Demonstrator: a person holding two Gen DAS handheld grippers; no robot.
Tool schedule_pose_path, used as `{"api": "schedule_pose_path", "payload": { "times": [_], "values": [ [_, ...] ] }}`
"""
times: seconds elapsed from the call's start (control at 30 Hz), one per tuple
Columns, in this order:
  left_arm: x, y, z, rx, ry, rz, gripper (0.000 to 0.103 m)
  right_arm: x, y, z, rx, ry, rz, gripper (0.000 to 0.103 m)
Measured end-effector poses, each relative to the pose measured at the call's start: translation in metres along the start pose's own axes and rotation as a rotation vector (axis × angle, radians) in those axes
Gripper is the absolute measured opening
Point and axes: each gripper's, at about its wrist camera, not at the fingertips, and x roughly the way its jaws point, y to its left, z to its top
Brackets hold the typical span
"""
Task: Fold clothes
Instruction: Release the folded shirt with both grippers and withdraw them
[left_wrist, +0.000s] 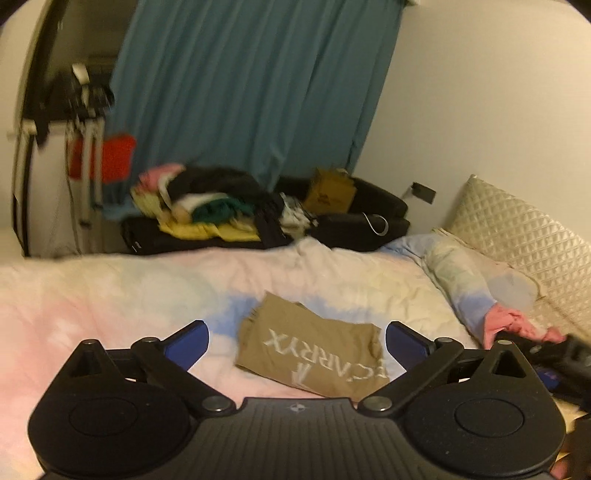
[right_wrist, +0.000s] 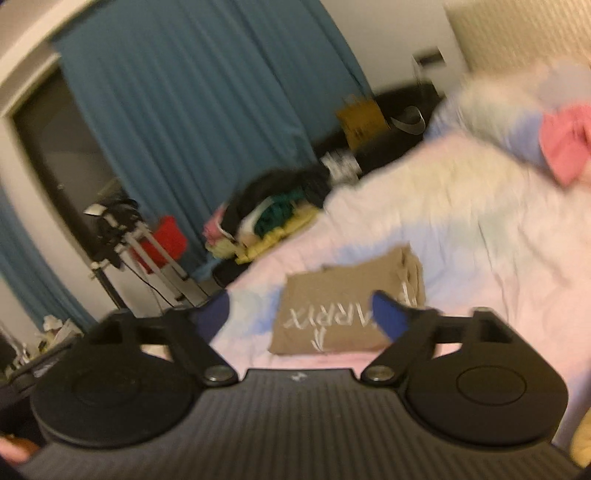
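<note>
Through the left wrist view, I saw the tan shirt (left_wrist: 314, 354) already folded into a compact rectangle on the bed (left_wrist: 110, 295), its white lettering face up (upside down to me). My left tongs (left_wrist: 297, 338) hung above it with jaws spread apart and empty.

The right wrist view was blurred; the right tongs (right_wrist: 301, 314) were likewise apart, holding nothing. I judged this garment done, though a pink item (right_wrist: 565, 147) near the pillow perhaps remained.

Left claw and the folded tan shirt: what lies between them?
Nothing but bare pastel bedcover. The left wrist view shows the open left claw hovering apart from the tan shirt.
</note>
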Motion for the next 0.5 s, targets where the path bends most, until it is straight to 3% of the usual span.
{"api": "schedule_pose_path", "payload": {
  "times": [0.23,0.5],
  "values": [
    [-0.064,-0.017,-0.025,0.156,-0.079,0.035,0.103,-0.044,0.03,-0.017,-0.129,-0.048,0.006,0.086],
    [-0.092,-0.011,-0.087,0.197,-0.111,0.037,0.103,-0.055,0.041,-0.079,-0.206,-0.089,-0.02,0.086]
  ]
}}
